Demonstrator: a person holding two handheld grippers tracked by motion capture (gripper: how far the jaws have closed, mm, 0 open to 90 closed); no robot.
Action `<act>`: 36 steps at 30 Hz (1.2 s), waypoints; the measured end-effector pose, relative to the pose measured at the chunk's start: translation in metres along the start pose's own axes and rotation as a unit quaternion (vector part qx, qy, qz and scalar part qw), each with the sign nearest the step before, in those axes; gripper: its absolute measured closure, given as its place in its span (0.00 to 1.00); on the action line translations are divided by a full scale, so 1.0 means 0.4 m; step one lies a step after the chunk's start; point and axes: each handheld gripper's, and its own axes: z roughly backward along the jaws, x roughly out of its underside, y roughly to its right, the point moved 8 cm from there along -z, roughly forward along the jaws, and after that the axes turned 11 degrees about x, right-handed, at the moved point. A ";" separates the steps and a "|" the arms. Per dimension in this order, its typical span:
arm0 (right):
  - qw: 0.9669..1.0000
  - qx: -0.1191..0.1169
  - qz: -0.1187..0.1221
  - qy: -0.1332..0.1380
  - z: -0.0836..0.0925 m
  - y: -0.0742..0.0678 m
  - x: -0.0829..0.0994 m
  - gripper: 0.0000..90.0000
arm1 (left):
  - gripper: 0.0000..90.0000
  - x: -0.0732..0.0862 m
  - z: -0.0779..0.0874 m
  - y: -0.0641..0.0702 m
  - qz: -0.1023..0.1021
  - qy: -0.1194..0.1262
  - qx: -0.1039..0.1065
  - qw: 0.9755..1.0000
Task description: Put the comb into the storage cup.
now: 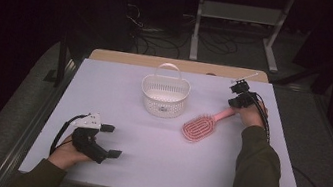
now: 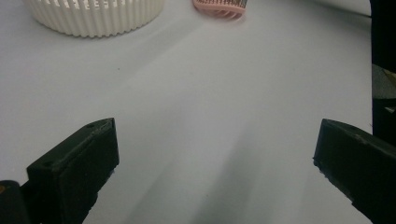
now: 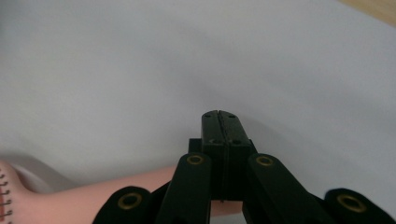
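A pink hairbrush (image 1: 199, 126) lies on the white table, its handle pointing back and right toward my right gripper (image 1: 237, 98). In the right gripper view the jaws of that gripper (image 3: 218, 114) are pressed flat together with nothing between them, and the brush handle (image 3: 93, 196) passes underneath their base. My left gripper (image 1: 110, 141) rests at the front left, apart from everything. Its jaws (image 2: 214, 128) stand wide open over bare table. A white slotted basket (image 1: 163, 104) with a loop handle stands at the back centre and looks empty.
The table (image 1: 164, 159) has bare room between the two hands. In the left gripper view the basket wall (image 2: 93, 18) and brush head (image 2: 219, 7) show far ahead. Beyond the far edge are a wooden strip, cables and a white frame on the floor.
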 end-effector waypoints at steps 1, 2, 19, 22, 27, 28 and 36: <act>1.000 0.002 0.001 -0.004 -0.002 0.001 0.004 0.99 | 0.00 0.000 0.000 0.000 0.000 0.000 0.000 1.000; 1.000 0.003 0.002 -0.005 -0.003 0.002 0.006 0.99 | 0.00 0.000 0.000 0.000 0.000 0.000 0.000 1.000; 1.000 -0.014 -0.007 -0.001 0.030 0.005 0.061 0.99 | 0.00 0.001 -0.005 0.004 -0.003 -0.005 0.002 1.000; 1.000 -0.014 -0.007 -0.004 0.036 0.010 0.072 0.99 | 0.00 0.002 -0.005 0.005 -0.002 -0.005 0.002 1.000; 1.000 -0.013 -0.002 -0.004 0.045 0.018 0.089 0.99 | 0.00 0.002 -0.006 0.005 -0.003 -0.005 0.002 1.000; 1.000 -0.014 -0.002 -0.004 0.046 0.019 0.093 0.99 | 0.00 0.002 -0.006 0.004 -0.002 -0.005 0.002 1.000; 1.000 -0.022 0.009 -0.010 0.061 0.014 0.134 0.99 | 0.00 0.002 -0.008 0.005 -0.003 -0.007 0.003 1.000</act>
